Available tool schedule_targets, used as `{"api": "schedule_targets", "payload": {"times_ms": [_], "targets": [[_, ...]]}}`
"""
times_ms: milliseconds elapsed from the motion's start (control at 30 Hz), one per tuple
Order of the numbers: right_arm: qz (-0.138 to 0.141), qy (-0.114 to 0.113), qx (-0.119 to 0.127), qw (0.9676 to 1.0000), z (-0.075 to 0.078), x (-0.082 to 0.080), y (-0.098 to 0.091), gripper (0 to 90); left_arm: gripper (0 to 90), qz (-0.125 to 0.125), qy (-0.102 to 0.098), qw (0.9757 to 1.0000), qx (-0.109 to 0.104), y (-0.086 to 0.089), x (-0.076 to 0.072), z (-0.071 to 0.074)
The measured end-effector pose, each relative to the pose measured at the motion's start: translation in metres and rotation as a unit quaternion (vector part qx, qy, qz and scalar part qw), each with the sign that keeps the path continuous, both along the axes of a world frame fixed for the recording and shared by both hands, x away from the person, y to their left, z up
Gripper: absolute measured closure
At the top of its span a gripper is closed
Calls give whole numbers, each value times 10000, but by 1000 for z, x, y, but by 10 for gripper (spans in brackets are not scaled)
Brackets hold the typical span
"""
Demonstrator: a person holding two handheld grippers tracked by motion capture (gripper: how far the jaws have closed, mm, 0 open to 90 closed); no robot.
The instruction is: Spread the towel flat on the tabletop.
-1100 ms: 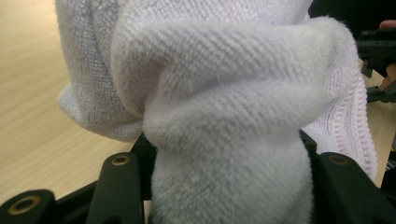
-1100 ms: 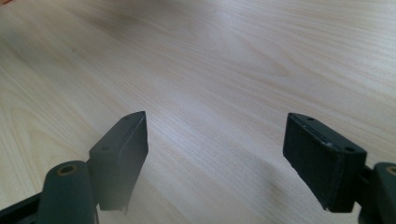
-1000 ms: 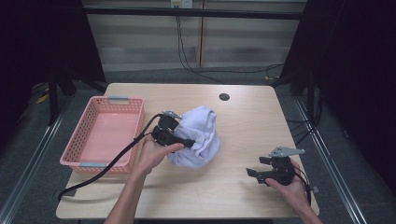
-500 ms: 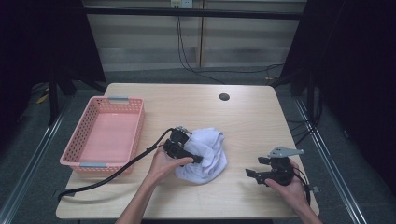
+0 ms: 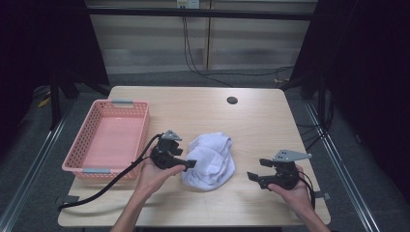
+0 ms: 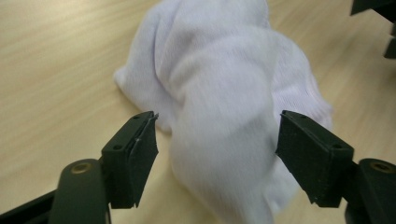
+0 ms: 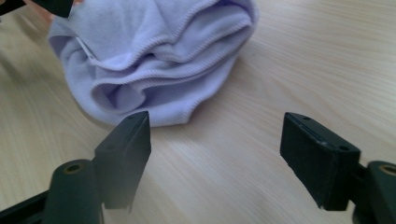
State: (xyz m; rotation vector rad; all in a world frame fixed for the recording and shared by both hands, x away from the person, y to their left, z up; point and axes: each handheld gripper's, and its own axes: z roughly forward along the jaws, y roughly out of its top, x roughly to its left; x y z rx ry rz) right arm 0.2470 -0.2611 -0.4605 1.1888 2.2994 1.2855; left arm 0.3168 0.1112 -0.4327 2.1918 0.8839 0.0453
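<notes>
- High view: white cloth (image 5: 210, 160) lies bunched at lower centre of the table (image 5: 251, 121); pink basket (image 5: 109, 140) sits to its left.
- Left gripper (image 5: 189, 164) has just been closing — cloth sits between its jaws, not yet pinched; right gripper (image 5: 254, 176) gapes empty, well apart.
- Cloth looks soft, light, floppy; take a raised fold.
- Bare wood lies all round — edges far off.

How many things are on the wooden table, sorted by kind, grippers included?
Crumpled white cloth: 1
Pink plastic mesh basket: 1
Black two-jaw grippers, the left gripper and the right gripper: 2
Total: 4
</notes>
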Motion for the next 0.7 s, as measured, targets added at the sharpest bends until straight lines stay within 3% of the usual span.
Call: {"api": "schedule_targets", "payload": {"times_ms": [33, 100, 167, 233, 267, 300, 333, 367, 400, 433, 467, 500, 533, 600, 633, 667, 700], "targets": [[36, 27, 8, 10000, 1, 1, 3, 292, 340, 30, -10, 10000, 24, 5, -5, 0], [138, 88, 59, 9998, 3, 6, 9, 307, 409, 65, 80, 9999, -128, 18, -16, 0], [203, 69, 56, 9998, 6, 10, 17, 360, 458, 159, -157, 9997, -36, 26, -29, 1], [235, 63, 81, 9997, 8, 13, 21, 370, 520, 98, -101, 9998, -124, 30, -36, 0], [373, 97, 94, 9992, 12, 18, 31, 458, 522, -114, -336, 9992, -161, 33, -49, -2], [373, 97, 94, 9992, 12, 18, 31, 458, 528, -114, -336, 9992, -161, 33, -49, -2], [556, 143, 61, 9983, 12, 22, 43, 521, 538, -135, -340, 9990, -274, 32, -53, -6], [652, 162, 35, 9977, 10, 25, 50, 544, 539, -135, -340, 9990, -274, 32, -53, -6], [689, 158, -34, 9975, 7, 27, 56, 576, 541, -86, -362, 9983, -438, 27, -48, -11], [690, 160, -143, 9974, 3, 31, 63, 614, 540, 25, -489, 9982, -335, 22, -45, -13], [690, 160, -143, 9974, 3, 31, 63, 614, 517, 25, -489, 9982, -335, 22, -45, -13], [692, 167, -391, 9967, -6, 38, 74, 622, 506, -89, -590, 9976, -340, 10, -37, -11], [698, 173, -411, 9966, -8, 39, 76, 623, 506, -125, -746, 9967, -292, 4, -32, -10], [718, 213, -386, 9964, -12, 42, 78, 614, 507, -118, -781, 9965, -290, -1, -26, -9], [709, 241, -356, 9966, -15, 43, 78, 576, 507, -186, -705, 9964, -437, -6, -19, -10], [599, 297, -269, 9974, -19, 45, 77, 457, 548, -348, -834, 9948, -468, -13, -14, -13], [599, 297, -269, 9974, -19, 45, 77, 457, 570, -348, -834, 9948, -468, -13, -14, -13]]}}
